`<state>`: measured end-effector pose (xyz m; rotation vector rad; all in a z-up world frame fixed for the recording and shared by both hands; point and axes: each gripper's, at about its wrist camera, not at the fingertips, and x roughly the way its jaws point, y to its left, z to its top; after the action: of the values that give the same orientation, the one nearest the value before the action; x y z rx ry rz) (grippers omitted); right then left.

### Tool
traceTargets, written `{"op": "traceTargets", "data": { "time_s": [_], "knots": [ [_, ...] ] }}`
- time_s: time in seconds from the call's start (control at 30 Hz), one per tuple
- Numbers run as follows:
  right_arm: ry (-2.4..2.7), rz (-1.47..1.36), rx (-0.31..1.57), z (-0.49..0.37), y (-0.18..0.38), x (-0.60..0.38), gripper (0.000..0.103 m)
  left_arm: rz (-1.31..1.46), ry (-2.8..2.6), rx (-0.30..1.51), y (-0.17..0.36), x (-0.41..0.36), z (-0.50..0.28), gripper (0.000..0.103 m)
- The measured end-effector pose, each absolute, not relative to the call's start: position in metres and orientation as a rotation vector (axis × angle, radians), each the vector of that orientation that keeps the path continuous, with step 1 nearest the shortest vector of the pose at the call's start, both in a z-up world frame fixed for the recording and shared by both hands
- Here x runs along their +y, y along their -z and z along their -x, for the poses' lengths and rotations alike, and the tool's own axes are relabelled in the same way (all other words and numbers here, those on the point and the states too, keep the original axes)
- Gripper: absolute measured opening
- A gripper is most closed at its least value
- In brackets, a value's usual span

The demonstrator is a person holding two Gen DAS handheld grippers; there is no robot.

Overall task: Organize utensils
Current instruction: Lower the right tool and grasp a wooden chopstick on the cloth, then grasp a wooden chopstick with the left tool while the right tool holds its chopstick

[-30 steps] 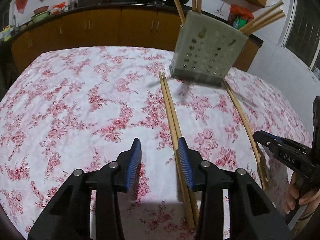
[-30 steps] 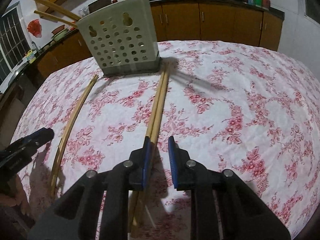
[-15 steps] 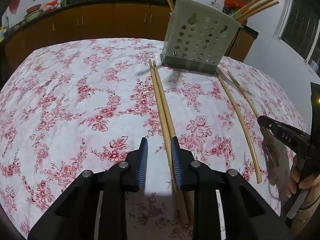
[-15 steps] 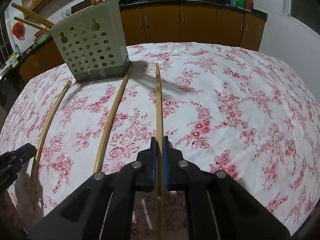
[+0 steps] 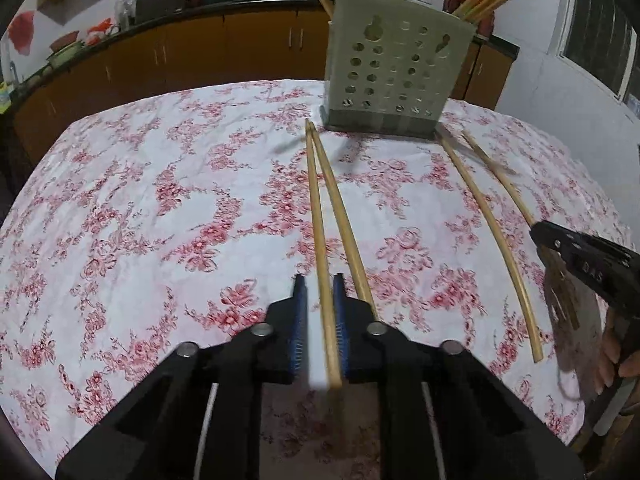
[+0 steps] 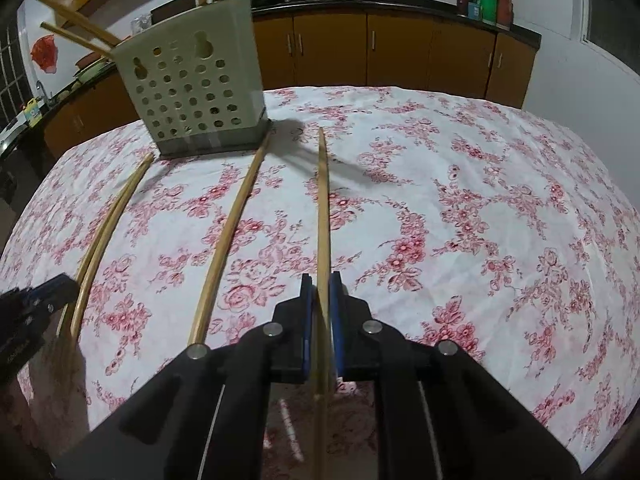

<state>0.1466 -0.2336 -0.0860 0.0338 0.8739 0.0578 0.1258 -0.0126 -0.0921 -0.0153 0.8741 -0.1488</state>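
A grey perforated utensil holder [image 5: 394,68] stands at the far side of the floral tablecloth [image 5: 160,208], with several chopsticks standing in it; it also shows in the right wrist view [image 6: 196,92]. My left gripper [image 5: 319,284] has its jaws close around one chopstick [image 5: 318,216] of a pair lying on the cloth, with a small gap on the left side. The second chopstick [image 5: 340,208] lies just right of it. My right gripper [image 6: 321,280] is shut on one chopstick [image 6: 323,208] that points toward the holder.
Two more chopsticks [image 5: 486,220] lie to the right in the left wrist view, and others [image 6: 228,236] lie left of my right gripper. Wooden kitchen cabinets [image 6: 400,52] and a counter with pots run behind the table.
My left gripper's jaws narrowed and moved right to straddle one chopstick of the pair. My right gripper closed on a chopstick and drew it away from its partner.
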Motion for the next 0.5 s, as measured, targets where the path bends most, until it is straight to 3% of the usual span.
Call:
{"op": "traceTargets", "data": {
  "time_s": [0.5],
  "knots": [
    [0.044, -0.082, 0.857, -0.177, 0.087, -0.274, 0.009, 0.106, 0.037, 0.87, 0.09, 0.037, -0.154, 0.008]
  ]
}}
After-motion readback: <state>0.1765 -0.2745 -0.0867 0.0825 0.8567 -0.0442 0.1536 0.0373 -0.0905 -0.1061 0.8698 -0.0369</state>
